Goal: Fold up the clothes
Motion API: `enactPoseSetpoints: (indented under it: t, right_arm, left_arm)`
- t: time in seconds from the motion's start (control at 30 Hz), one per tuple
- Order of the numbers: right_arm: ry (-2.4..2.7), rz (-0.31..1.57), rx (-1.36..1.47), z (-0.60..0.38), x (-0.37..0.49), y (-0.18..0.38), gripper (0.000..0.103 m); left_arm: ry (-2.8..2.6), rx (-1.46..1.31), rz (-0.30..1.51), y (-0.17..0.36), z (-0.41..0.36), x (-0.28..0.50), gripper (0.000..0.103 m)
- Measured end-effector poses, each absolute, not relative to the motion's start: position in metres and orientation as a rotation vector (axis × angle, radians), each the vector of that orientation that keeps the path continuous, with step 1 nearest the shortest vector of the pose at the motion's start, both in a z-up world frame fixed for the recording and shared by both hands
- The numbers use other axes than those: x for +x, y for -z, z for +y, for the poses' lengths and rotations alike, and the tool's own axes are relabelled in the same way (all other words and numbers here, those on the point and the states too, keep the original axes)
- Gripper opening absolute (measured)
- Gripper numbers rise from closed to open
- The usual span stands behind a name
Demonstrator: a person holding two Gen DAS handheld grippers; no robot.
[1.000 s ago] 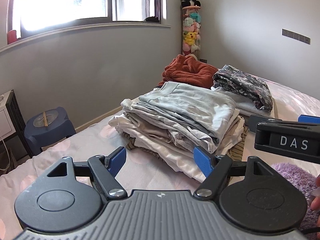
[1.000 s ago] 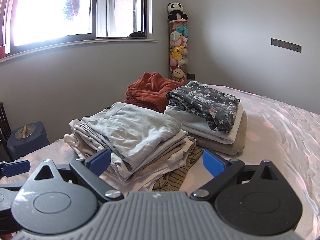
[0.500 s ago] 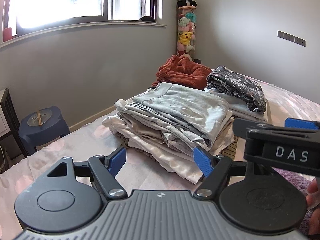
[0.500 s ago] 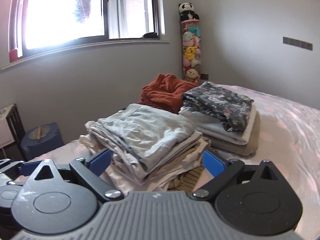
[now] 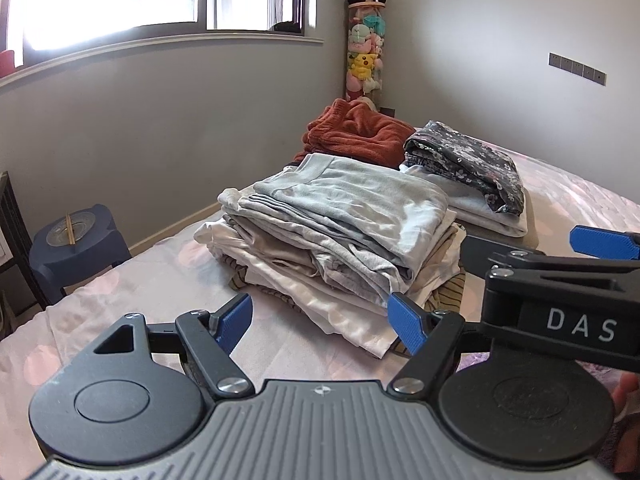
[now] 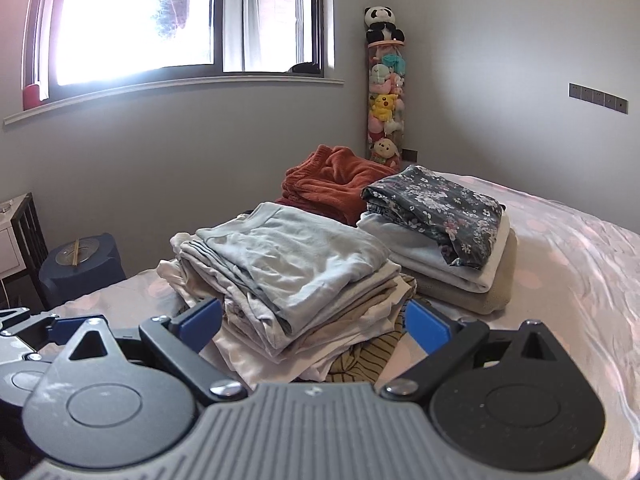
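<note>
Compared with a second ago, we have drawn both grippers slightly back and up: the pile of clothes now sits a bit farther ahead in both views, and more of the window shows at 11 o'clock from the right wrist. The right gripper's body has slid further into the left view at 3 o'clock, covering more of the purple fluffy cloth there.

Our left gripper has its blue fingers spread wide, holding nothing, with the near edge of the pile between and just beyond them. Our right gripper is likewise spread and empty, the pile filling the gap at 12 o'clock.

Only the left view shows the right gripper's side with "DAS" printed on it and a bit of a hand at 4 o'clock. Only the right view shows the beige layer under the second stack, which is topped by a dark flowered garment and lies just beside the pile at 1 o'clock.

Everything rests on a bed with a pale pink spotted sheet. A rust-coloured fleece lies behind the pile. A tall tube of soft toys with a panda on top stands in the corner, and a dark blue stool stands at 9 o'clock by the grey wall.
</note>
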State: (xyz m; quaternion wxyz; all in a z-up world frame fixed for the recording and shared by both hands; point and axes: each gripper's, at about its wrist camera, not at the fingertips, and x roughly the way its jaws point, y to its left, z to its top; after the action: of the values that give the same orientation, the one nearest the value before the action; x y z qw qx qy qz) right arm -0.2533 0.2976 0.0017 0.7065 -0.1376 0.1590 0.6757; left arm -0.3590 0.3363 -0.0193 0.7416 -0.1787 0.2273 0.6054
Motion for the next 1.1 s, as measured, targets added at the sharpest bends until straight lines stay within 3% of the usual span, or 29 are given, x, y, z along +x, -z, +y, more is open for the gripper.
enactPoseSetpoints:
  t: [1.1]
  right_arm:
    - [-1.465,0.404,-0.321,0.2987,-0.2513,0.0079,0.099]
  left_arm:
    - [-1.297,-0.460,0.551,0.0290,0.3370,-0.3487,0.074]
